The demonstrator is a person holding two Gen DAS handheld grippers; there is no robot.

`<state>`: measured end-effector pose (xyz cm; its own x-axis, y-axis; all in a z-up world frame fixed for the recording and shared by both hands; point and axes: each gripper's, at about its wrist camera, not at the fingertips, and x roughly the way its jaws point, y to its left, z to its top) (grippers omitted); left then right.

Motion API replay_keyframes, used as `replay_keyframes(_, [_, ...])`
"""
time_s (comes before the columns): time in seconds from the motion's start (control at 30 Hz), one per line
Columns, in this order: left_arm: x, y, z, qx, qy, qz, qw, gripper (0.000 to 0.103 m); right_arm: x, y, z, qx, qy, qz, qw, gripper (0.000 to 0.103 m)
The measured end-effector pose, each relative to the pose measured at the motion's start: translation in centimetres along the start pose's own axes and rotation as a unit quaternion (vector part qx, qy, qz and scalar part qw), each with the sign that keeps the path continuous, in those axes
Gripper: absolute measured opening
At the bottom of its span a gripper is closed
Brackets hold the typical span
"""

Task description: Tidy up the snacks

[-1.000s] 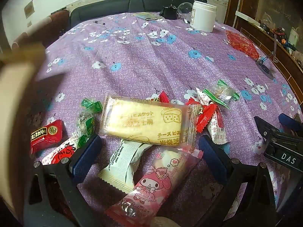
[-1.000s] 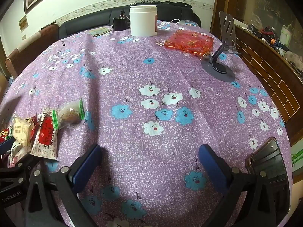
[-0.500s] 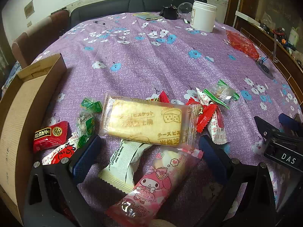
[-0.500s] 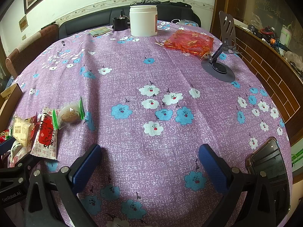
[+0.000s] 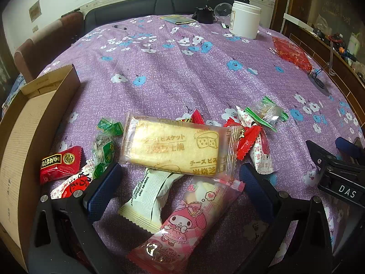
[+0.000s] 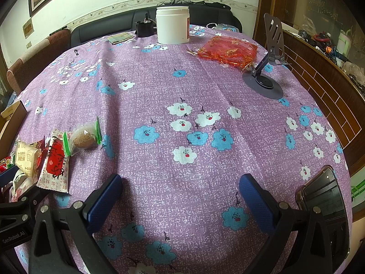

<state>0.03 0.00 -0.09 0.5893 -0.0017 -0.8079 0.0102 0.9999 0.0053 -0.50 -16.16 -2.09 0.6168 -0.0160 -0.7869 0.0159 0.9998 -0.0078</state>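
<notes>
Cardboard box (image 5: 34, 123) now settled left of snack pile (image 5: 178, 150), left gripper (image 5: 178, 182) and right gripper (image 6: 180, 194) unmoved, wide open, empty

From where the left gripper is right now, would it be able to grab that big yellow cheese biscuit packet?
Probably yes. The left gripper is open, and the cheese biscuit packet lies just ahead of its fingertips on top of the pile, with nothing covering it. The packet looks nearly as wide as the gap, so it may be a tight fit.
</notes>
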Motion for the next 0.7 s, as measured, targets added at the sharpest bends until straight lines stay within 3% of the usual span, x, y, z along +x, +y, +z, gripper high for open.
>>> replay_keyframes(0.7, [-0.01, 0.00, 0.02, -0.001, 0.000, 0.000, 1.0000, 0.103, 0.12, 0.19, 0.22, 0.008, 0.001, -0.004, 1.000, 0.103])
